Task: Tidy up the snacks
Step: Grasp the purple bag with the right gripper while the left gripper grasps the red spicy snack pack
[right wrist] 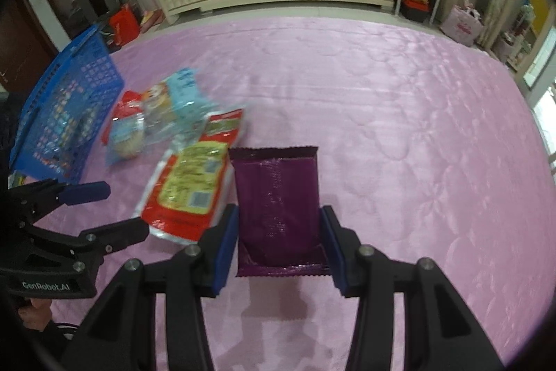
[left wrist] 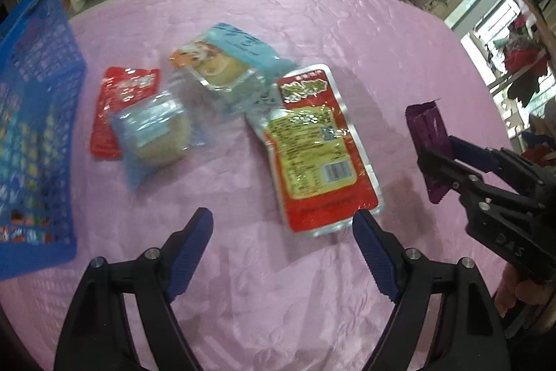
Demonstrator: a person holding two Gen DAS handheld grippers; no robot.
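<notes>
Counting five snack packets (left wrist: pixel 323 148), one blue basket (left wrist: pixel 34 113).

Five snack packets (left wrist: pixel 323 148), one blue basket (left wrist: pixel 38 113), two claws (left wrist: pixel 283 232).

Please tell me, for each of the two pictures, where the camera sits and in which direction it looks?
Left wrist: on the open left hand-held gripper, looking steeply down at the big red foil snack packet on the pink quilted cloth.
Right wrist: on the right hand-held gripper, shut on the purple foil packet; a hand shows.
Both share the blue plastic mesh basket and each other's gripper.
</notes>
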